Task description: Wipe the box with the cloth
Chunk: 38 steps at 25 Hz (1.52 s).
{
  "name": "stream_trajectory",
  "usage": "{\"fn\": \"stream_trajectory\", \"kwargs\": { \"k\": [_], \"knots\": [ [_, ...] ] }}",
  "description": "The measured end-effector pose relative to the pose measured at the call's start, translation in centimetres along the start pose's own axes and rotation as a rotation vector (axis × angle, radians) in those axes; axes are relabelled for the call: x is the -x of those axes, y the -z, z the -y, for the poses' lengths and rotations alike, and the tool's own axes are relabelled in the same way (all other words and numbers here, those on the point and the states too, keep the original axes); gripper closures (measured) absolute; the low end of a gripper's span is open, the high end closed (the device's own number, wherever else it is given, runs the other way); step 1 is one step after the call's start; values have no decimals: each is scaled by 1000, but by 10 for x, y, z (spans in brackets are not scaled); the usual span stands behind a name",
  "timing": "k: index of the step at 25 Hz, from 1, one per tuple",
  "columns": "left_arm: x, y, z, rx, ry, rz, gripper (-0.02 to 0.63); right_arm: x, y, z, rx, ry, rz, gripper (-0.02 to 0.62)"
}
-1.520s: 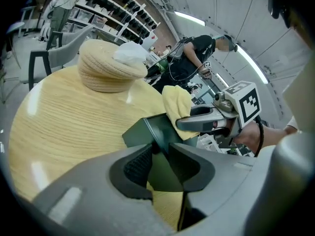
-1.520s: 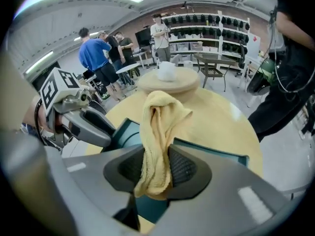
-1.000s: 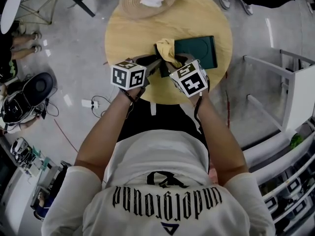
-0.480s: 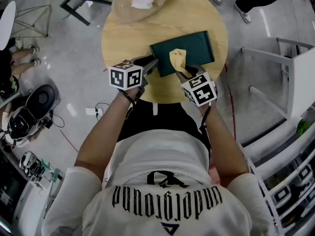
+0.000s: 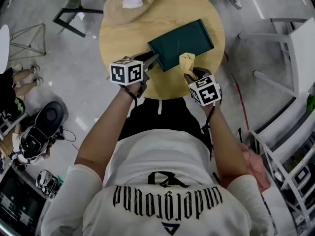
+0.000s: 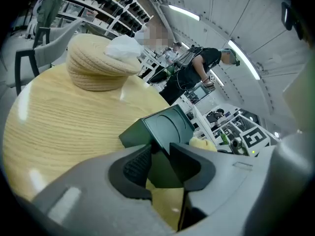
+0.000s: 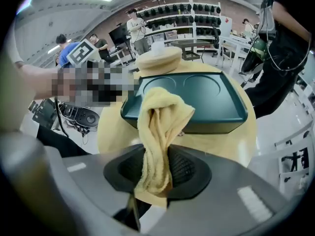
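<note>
Now the cloth (image 5: 187, 62) sits at the near right edge of the box (image 5: 180, 39), having swept across from its left end a second ago, so one pass looks finished. The right gripper (image 7: 157, 168) stays clenched on the cloth. The left gripper (image 6: 160, 163) grasps the box's near left corner, its jaws having just eased wider, and the box has swung askew. A round wooden tabletop (image 5: 123, 41) carries it, with a straw hat (image 5: 127, 4) at the far left. Grey floor (image 5: 74, 77) and shelving (image 5: 293, 178) surround it.

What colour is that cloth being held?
Pale yellow; the cloth shows best in the right gripper view.
</note>
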<state>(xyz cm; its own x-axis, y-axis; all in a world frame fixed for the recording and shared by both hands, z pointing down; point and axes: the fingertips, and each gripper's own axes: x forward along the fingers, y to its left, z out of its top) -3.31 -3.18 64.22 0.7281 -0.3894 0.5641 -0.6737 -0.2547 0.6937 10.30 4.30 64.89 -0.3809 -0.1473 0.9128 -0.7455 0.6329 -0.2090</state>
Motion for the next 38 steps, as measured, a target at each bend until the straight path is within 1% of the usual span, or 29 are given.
{"fn": "stream_trajectory", "kwargs": {
  "k": [4,8,11,13,15,19,21,27,32,35,38],
  "knots": [
    [-1,-2,3,-17,11,-14,474,-15,7,-34,-17,-23,-5,476],
    [-5,-4,6,-26,14,-20,472,-36,11,-67,-5,-69,-20,476],
    [-6,-4,4,-32,11,-18,472,-56,6,-81,-21,-105,-23,476],
    [-6,-4,2,-33,12,-20,472,-65,0,-82,-35,-118,-32,474],
    [-7,-3,3,-36,9,-15,472,-71,-3,-80,-44,-131,-38,472],
    [-7,2,4,-33,-10,-13,472,-75,1,-78,-67,-203,-70,472],
    [-8,0,5,-44,-24,-14,472,-73,2,-73,-72,-225,-71,471],
    [-8,0,8,-64,-67,-25,472,-61,9,-35,-111,-248,-88,472],
    [-11,2,6,-52,-87,-39,472,-56,14,-7,-144,-283,-93,472],
    [-11,2,7,-48,-101,-45,472,-48,17,10,-144,-294,-97,472],
    [-11,1,7,-48,-115,-54,472,-43,22,21,-116,-320,-116,472]
  ]
}}
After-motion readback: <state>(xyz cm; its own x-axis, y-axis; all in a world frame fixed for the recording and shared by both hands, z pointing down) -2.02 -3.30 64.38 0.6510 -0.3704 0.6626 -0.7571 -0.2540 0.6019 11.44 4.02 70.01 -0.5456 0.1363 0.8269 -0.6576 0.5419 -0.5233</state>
